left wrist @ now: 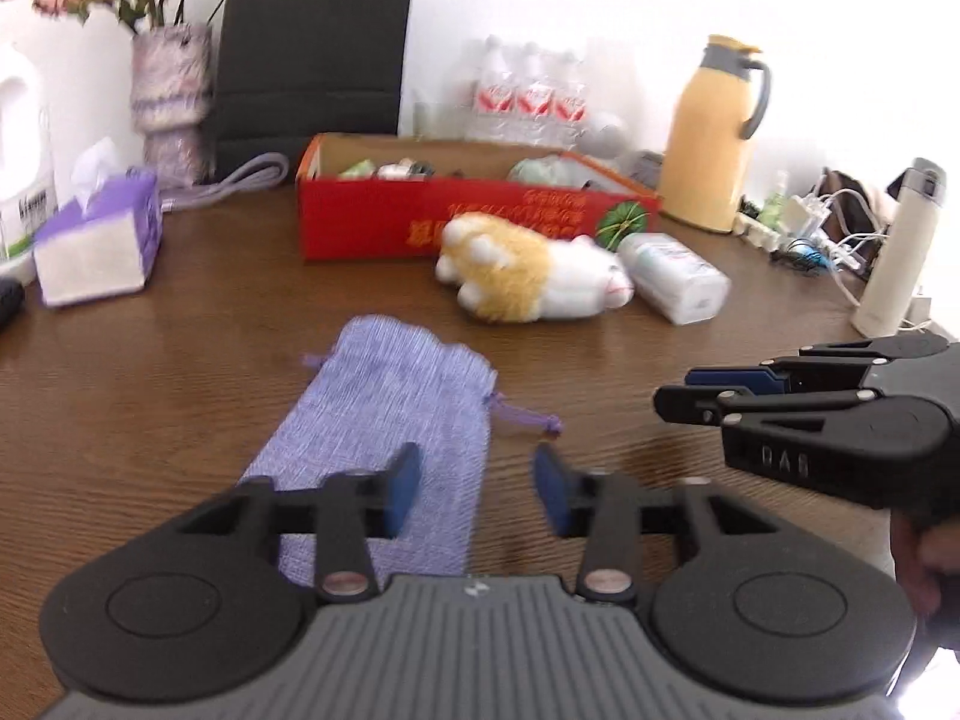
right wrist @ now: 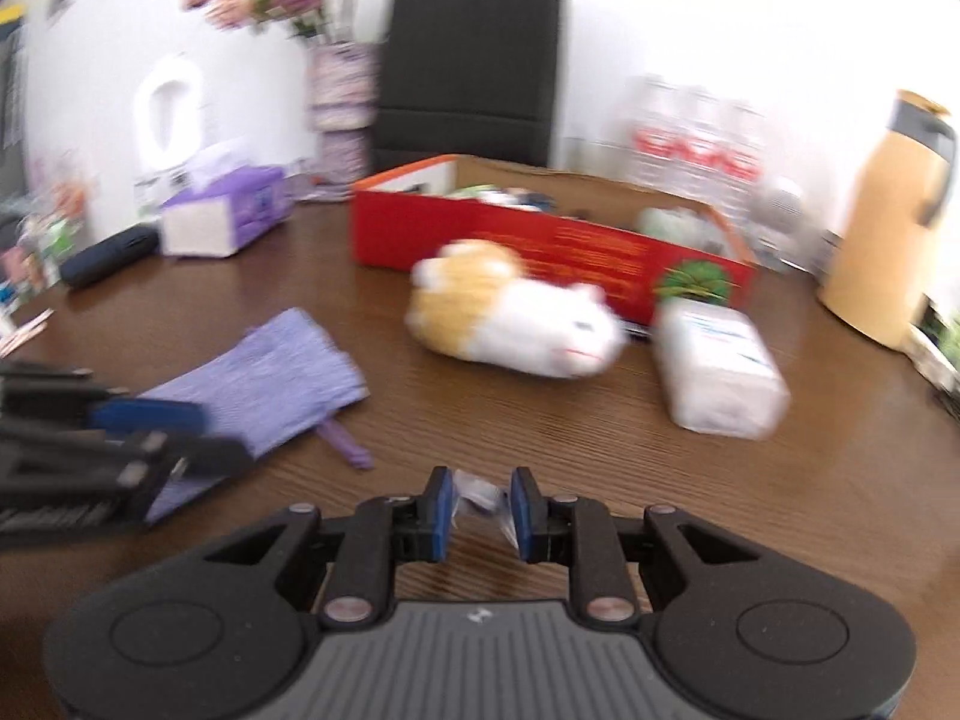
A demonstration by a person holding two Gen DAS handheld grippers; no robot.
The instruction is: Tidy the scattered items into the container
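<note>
Right gripper point(right wrist: 479, 510) closed on small clear-wrapped packet point(right wrist: 477, 489), pads pressing its thin edges, low over table point(right wrist: 600, 450) and well short of red box point(right wrist: 540, 240). Grip looked marginal: crinkly wrapper, little of it between pads, so could slip out w/ any quick swing toward box and drop on table or short of rim. Left gripper point(left wrist: 474, 480) open, nothing between pads, hovering above purple drawstring pouch point(left wrist: 384, 420), one finger point(left wrist: 402, 486) over cloth, other off to the side above bare wood. Closing from there prob. would pinch only a fold or the cord point(left wrist: 522, 417); limp cloth could then drag, unfold, slide free. Both grippers close side by side; crossing paths toward box risked a knock btw. them. Plush toy point(right wrist: 516, 318) and white tissue pack point(right wrist: 717, 372) lay just in front of box, toy touching or nearly touching its wall, so low carry could bump either, shove against box. Box already part filled at both ends, contents too blurred to name; drop near rim might bounce out. Yellow jug point(left wrist: 708, 132) and white flask point(left wrist: 900, 246) upright at right, tippable by wide swing.
</note>
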